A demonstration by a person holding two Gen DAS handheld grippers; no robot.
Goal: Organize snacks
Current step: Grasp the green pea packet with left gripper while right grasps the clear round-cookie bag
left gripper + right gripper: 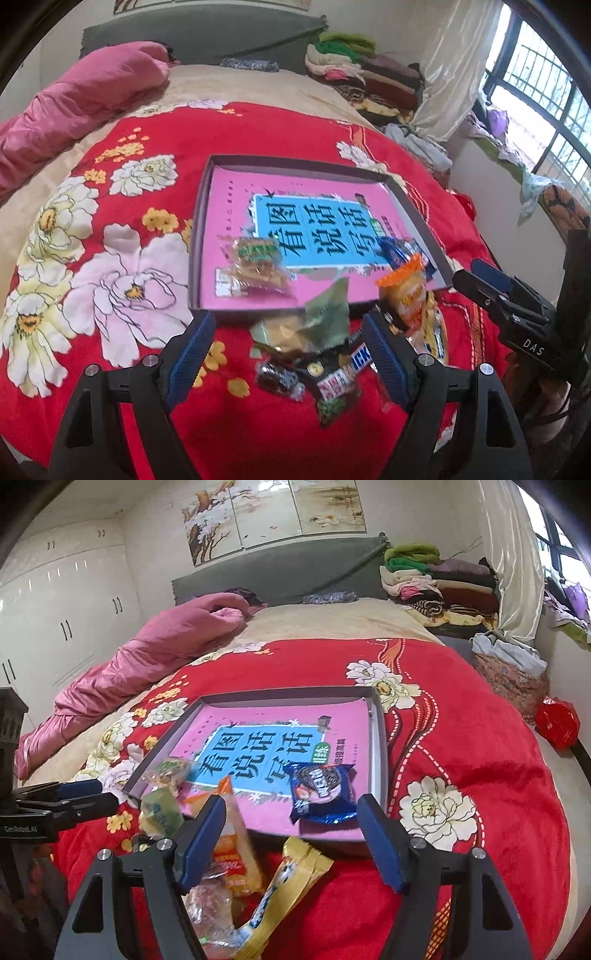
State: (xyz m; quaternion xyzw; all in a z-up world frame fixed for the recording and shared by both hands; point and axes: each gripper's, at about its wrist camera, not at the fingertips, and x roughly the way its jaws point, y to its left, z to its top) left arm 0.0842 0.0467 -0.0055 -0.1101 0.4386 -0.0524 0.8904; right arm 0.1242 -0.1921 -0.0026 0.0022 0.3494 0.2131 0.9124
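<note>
A bed [461, 746] under a red floral blanket; white wardrobes [55, 602] left, barred window [546, 96] right, daylight.

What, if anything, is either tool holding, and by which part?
Nothing is held. The left tool and right tool both stand open above the loose snacks.

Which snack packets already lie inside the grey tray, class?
Two: the blue Oreo packet at one near corner and the clear green-labelled packet at the other. The rest lie on the red blanket.
</note>
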